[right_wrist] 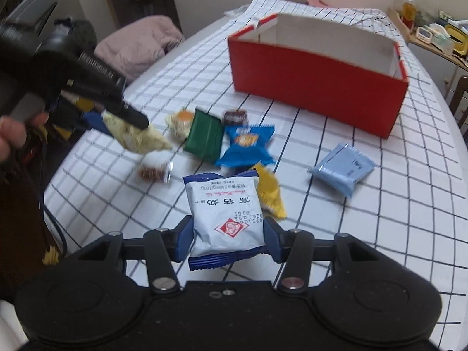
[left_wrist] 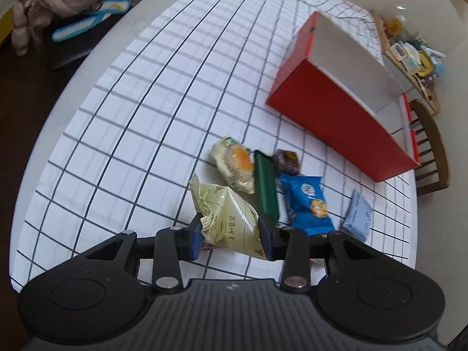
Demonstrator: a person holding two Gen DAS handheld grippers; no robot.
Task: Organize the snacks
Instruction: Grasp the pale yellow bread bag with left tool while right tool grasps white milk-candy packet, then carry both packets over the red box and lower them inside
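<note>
Two snacks held: we pinch pale bag (left_wrist: pixel 231 219) w/ left gripper (left_wrist: pixel 232 234), white bag (right_wrist: pixel 226 213) w/ right gripper (right_wrist: pixel 228 241); red box (right_wrist: pixel 316 84) sits far, right gripper nearer.

Right gripper (right_wrist: pixel 229 241): clamped on white snack packet (right_wrist: pixel 226 213). Left gripper (right_wrist: pixel 128 120): clamped on pale green packet (right_wrist: pixel 140 137). Red box (right_wrist: pixel 316 87): open, upright on checked tablecloth (right_wrist: pixel 380 219). Light blue packet (right_wrist: pixel 342 168): apart, lying flat.

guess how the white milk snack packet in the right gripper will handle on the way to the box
The white packet, pinched at its sides by the right gripper, looks puffy, so probably light and squashy. Its glossy film may slip if the grip loosens. It stands upright without sagging, so it should carry to the red box without flopping.
</note>
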